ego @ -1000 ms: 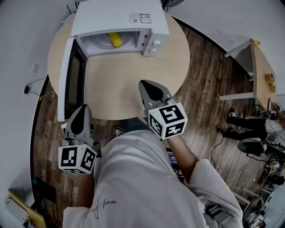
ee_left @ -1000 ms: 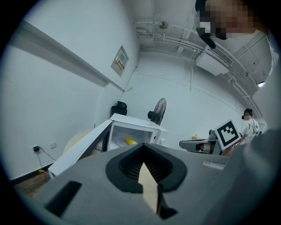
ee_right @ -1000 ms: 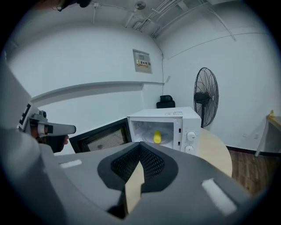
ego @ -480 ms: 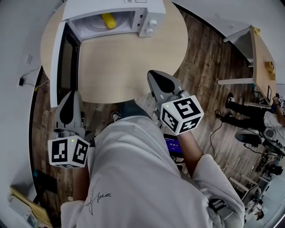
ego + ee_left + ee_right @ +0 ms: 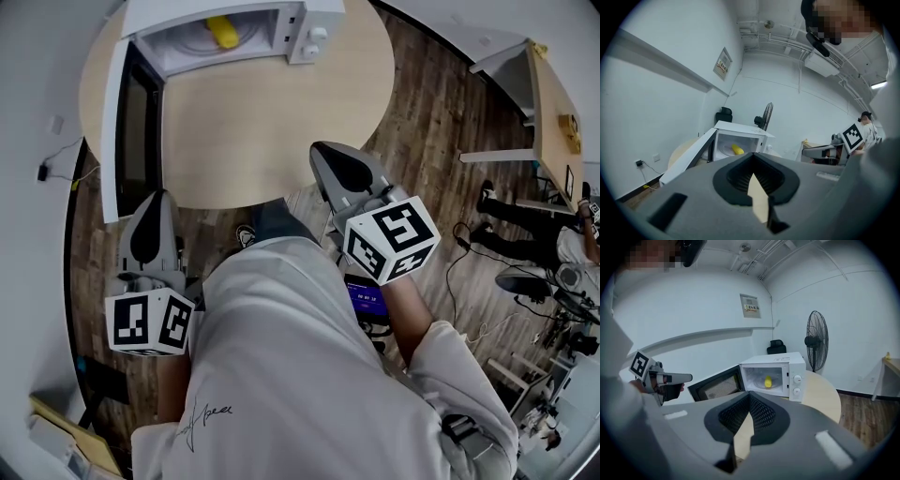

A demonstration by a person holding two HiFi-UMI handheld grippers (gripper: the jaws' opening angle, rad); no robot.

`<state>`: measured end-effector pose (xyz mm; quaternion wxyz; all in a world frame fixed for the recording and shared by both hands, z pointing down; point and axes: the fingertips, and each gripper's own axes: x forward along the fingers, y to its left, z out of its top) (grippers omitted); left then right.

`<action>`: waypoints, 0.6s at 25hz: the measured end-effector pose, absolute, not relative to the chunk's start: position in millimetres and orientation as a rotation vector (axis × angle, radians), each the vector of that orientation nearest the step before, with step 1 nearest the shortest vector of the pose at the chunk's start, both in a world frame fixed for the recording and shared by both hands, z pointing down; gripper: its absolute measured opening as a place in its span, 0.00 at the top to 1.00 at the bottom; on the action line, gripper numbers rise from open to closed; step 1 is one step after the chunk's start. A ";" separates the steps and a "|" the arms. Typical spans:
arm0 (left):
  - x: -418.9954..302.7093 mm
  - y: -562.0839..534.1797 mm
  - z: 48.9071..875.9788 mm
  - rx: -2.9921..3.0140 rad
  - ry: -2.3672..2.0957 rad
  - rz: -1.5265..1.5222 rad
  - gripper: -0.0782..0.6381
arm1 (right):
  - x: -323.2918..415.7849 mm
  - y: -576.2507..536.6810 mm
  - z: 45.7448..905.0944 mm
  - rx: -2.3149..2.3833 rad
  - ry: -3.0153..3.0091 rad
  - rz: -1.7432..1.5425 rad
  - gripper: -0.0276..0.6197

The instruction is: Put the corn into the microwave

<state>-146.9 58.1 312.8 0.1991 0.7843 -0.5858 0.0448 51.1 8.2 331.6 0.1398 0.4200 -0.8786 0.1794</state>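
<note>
The yellow corn (image 5: 222,31) lies inside the white microwave (image 5: 319,19) at the far side of the round wooden table (image 5: 272,112). The microwave's door (image 5: 127,122) hangs wide open to the left. In the gripper views the corn (image 5: 737,149) (image 5: 768,381) rests on the turntable. My left gripper (image 5: 153,202) is shut and empty, held off the table's near left edge, by the door's end. My right gripper (image 5: 325,157) is also shut and empty, over the table's near right edge. Both point toward the microwave (image 5: 787,373) from well short of it.
A standing fan (image 5: 816,345) is behind the table on the right. A second desk (image 5: 548,122) stands at the far right, with a seated person (image 5: 525,248) beside it. Cables run over the wooden floor (image 5: 441,122). A wall socket (image 5: 639,163) is low on the left.
My right gripper has drawn back from over the table to its near edge. The microwave has slid up in the head view. The left gripper has barely moved.
</note>
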 end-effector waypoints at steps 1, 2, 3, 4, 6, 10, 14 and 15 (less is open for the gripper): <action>-146.2 57.8 313.8 2.194 -1.634 0.128 0.91 | 50.5 8.1 332.2 1.213 -2.537 0.520 0.94; -145.6 57.3 314.4 2.196 -1.630 0.131 0.91 | 49.6 7.7 332.9 1.211 -2.536 0.521 0.94; -145.0 56.5 314.7 2.198 -1.627 0.133 0.91 | 48.4 7.2 333.3 1.208 -2.534 0.522 0.94; -144.4 55.7 314.7 2.202 -1.622 0.134 0.91 | 47.2 6.8 333.4 1.204 -2.532 0.520 0.94; -143.2 55.0 314.7 2.209 -1.611 0.136 0.91 | 45.3 6.9 332.4 1.203 -2.527 0.513 0.94; -145.2 56.8 314.0 2.204 -1.608 0.132 0.91 | 42.5 9.1 329.2 1.201 -2.514 0.498 0.94; -143.4 54.2 311.1 2.208 -1.607 0.119 0.91 | 41.0 9.3 331.4 1.183 -2.496 0.479 0.94; -142.7 53.8 310.5 2.212 -1.605 0.118 0.91 | 40.6 9.5 331.9 1.180 -2.494 0.478 0.94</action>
